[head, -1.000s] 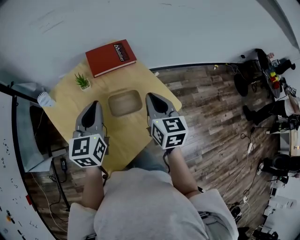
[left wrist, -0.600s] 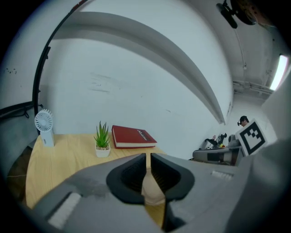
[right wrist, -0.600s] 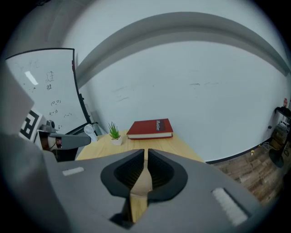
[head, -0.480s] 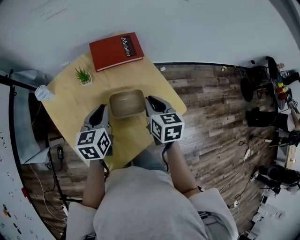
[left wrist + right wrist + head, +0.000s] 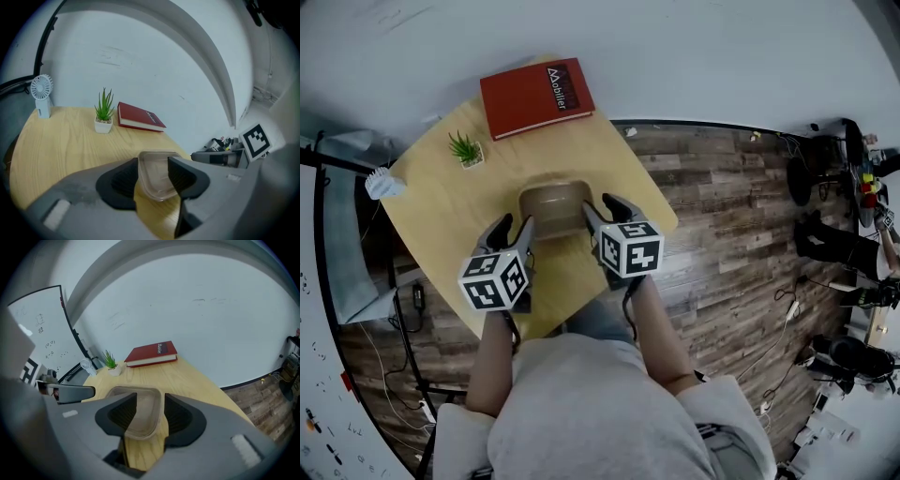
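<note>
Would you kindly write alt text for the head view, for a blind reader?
From above, a person holds the left gripper and right gripper, jaws apart, at either side of a brown tray on a wooden table. Beyond lie a red book, potted plant and small fan.

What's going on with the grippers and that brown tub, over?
Left gripper open, right gripper open, both at the brown tub. Tub upright on the table, not gripped. Nothing blocking; book, plant, fan farther back.
</note>
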